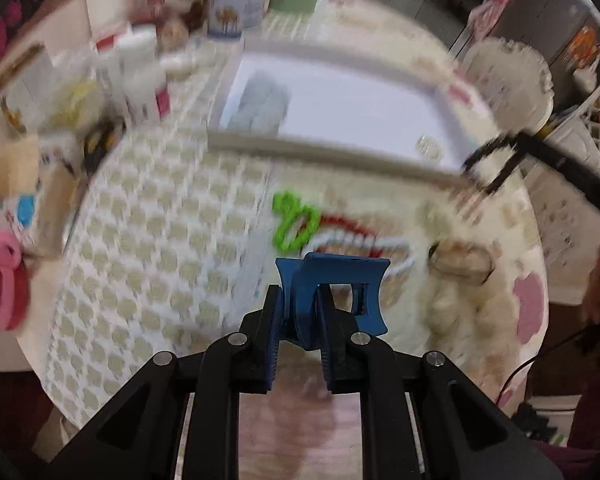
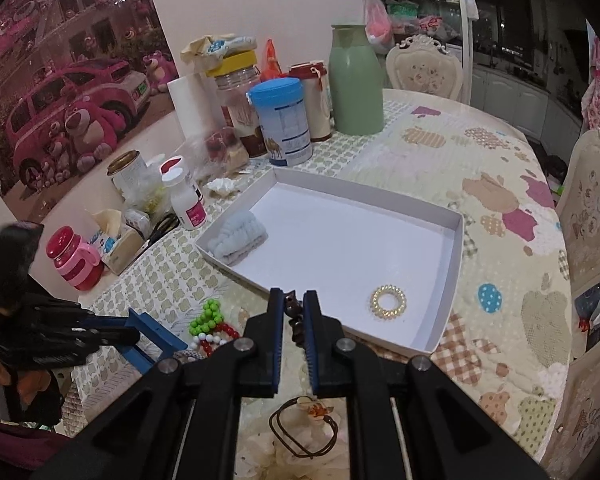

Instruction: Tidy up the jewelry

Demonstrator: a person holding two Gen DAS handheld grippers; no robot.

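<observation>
My left gripper is shut on a blue hair claw clip and holds it above the table; it also shows in the right wrist view. My right gripper is shut on a dark brown bead bracelet near the front edge of the white tray. The tray holds a light blue scrunchie and a gold spiral hair tie. A green bead bracelet and a red-and-white bead bracelet lie on the table before the tray. The left wrist view is blurred.
A brown cord hair tie lies below my right gripper. Bottles, jars, a blue-lidded tin and a green flask crowd the far left of the table. A red and pink cup stands at the left edge. Chairs stand at the right.
</observation>
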